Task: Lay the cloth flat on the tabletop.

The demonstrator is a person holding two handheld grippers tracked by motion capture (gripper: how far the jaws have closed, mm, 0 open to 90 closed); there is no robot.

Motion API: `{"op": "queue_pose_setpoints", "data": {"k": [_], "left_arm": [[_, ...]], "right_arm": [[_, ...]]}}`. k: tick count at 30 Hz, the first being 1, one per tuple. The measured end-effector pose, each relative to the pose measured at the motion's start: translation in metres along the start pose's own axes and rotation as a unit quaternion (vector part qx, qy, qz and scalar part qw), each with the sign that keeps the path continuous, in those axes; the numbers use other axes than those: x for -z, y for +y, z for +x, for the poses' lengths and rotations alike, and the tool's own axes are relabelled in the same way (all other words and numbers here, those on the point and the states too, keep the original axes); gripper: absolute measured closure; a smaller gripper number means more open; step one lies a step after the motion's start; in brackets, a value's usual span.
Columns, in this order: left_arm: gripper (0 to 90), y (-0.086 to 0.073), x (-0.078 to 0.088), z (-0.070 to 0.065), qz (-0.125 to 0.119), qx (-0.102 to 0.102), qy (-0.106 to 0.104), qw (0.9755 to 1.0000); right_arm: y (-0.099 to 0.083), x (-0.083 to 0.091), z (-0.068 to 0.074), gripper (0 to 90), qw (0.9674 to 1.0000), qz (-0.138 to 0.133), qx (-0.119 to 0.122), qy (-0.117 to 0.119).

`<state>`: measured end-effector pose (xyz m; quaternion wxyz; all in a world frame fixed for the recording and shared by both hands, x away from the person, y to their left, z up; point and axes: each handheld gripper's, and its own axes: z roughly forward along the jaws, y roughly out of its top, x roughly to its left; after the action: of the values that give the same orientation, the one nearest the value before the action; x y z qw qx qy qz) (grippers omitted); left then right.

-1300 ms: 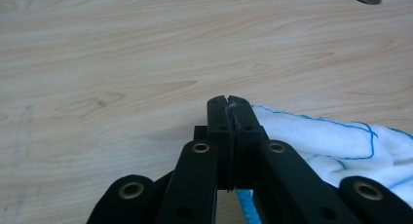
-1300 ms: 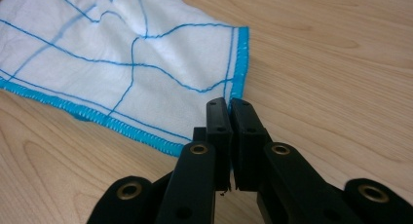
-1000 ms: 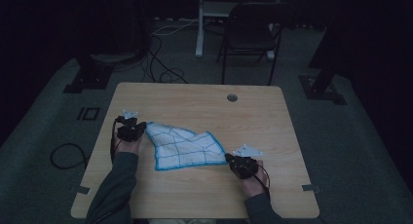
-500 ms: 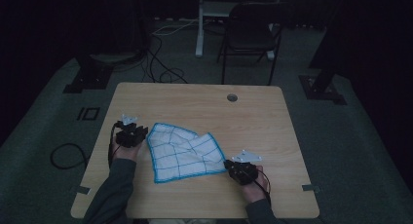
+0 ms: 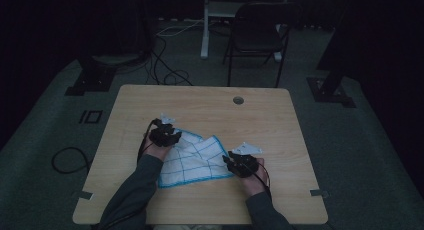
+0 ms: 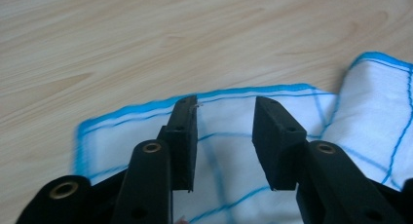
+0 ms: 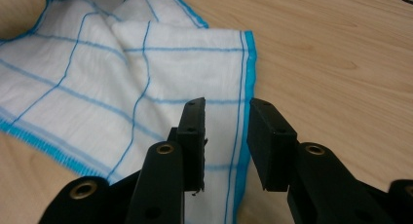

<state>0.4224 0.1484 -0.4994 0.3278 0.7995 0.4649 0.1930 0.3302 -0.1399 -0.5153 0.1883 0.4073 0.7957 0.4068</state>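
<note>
A white cloth with blue grid lines and a blue hem (image 5: 197, 160) lies crumpled on the wooden table (image 5: 260, 125). My left gripper (image 5: 167, 136) sits over its upper left part. In the left gripper view the jaws (image 6: 225, 107) stand apart over the cloth (image 6: 360, 107), just inside its hem; they have just been opening and no pad presses on it. My right gripper (image 5: 241, 162) is at the cloth's right edge. Its jaws (image 7: 226, 107) have also just been opening and straddle the hem of the cloth (image 7: 97, 78) without gripping it.
A round cable hole (image 5: 238, 100) is near the table's far edge. Beyond the table stand a dark folding chair (image 5: 257, 37) and a white post (image 5: 205, 25), with cables (image 5: 165, 75) on the floor.
My left gripper has moved right, bringing the cloth's left side in over the middle, so the cloth is now narrower and rumpled. Both grippers went from shut on the cloth to open.
</note>
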Motion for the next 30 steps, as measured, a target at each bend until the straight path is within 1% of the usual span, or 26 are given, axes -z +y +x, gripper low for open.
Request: {"op": "queue_pose_setpoints", "data": {"k": [3, 6, 7, 9, 12, 16, 17, 19, 21, 23, 24, 25, 28, 29, 30], "left_arm": [[59.7, 0.007, -0.014, -0.010, 0.016, -0.018, -0.009, 0.9997], [58.4, 0.010, -0.025, -0.017, 0.026, -0.029, -0.020, 0.9990], [57.8, 0.011, -0.028, -0.020, 0.029, -0.035, -0.022, 0.9987], [57.1, 0.010, -0.034, -0.023, 0.035, -0.039, -0.025, 0.9983], [56.6, 0.009, -0.039, -0.026, 0.037, -0.037, -0.025, 0.9983], [55.9, 0.007, -0.045, -0.026, 0.054, -0.042, -0.025, 0.9973], [55.8, 0.007, -0.045, -0.026, 0.054, -0.042, -0.025, 0.9973], [55.6, 0.006, -0.045, -0.026, 0.054, -0.038, -0.026, 0.9975], [55.6, 0.006, -0.045, -0.026, 0.055, -0.036, -0.024, 0.9976], [56.1, 0.006, -0.046, -0.027, 0.056, -0.034, -0.022, 0.9976], [57.0, 0.007, -0.045, -0.027, 0.058, -0.034, -0.022, 0.9975], [59.2, 0.007, -0.045, -0.028, 0.061, -0.037, -0.024, 0.9972], [76.3, 0.008, -0.044, -0.030, 0.066, -0.049, -0.030, 0.9961], [79.7, 0.009, -0.043, -0.031, 0.070, -0.054, -0.029, 0.9957], [83.5, 0.009, -0.043, -0.032, 0.074, -0.058, -0.026, 0.9952]], "right_arm": [[0.007, -0.009, -0.003, 67.6, 0.9999, 0.000, -0.009, 0.004], [0.014, -0.018, -0.006, 66.1, 0.9999, 0.001, -0.011, 0.004], [0.016, -0.020, -0.006, 65.6, 0.9999, 0.002, -0.013, 0.004], [0.020, -0.027, -0.008, 64.1, 0.9999, 0.004, -0.015, 0.003], [0.024, -0.038, -0.012, 61.6, 0.9997, 0.012, -0.020, 0.008], [0.029, -0.053, -0.021, 60.1, 0.9987, 0.020, -0.041, 0.022], [0.029, -0.053, -0.021, 60.1, 0.9987, 0.020, -0.041, 0.022], [0.033, -0.060, -0.026, 56.2, 0.9975, 0.021, -0.056, 0.037], [0.036, -0.067, -0.029, 53.7, 0.9960, 0.033, -0.066, 0.052], [0.039, -0.074, -0.032, 53.9, 0.9942, 0.043, -0.074, 0.065], [0.039, -0.077, -0.034, 54.9, 0.9935, 0.045, -0.077, 0.071], [0.039, -0.078, -0.034, 58.4, 0.9930, 0.051, -0.078, 0.072], [0.038, -0.079, -0.035, 80.4, 0.9909, 0.056, -0.079, 0.093], [0.038, -0.078, -0.034, 84.2, 0.9908, 0.056, -0.078, 0.096], [0.038, -0.076, -0.032, 86.0, 0.9904, 0.057, -0.074, 0.103]]}}
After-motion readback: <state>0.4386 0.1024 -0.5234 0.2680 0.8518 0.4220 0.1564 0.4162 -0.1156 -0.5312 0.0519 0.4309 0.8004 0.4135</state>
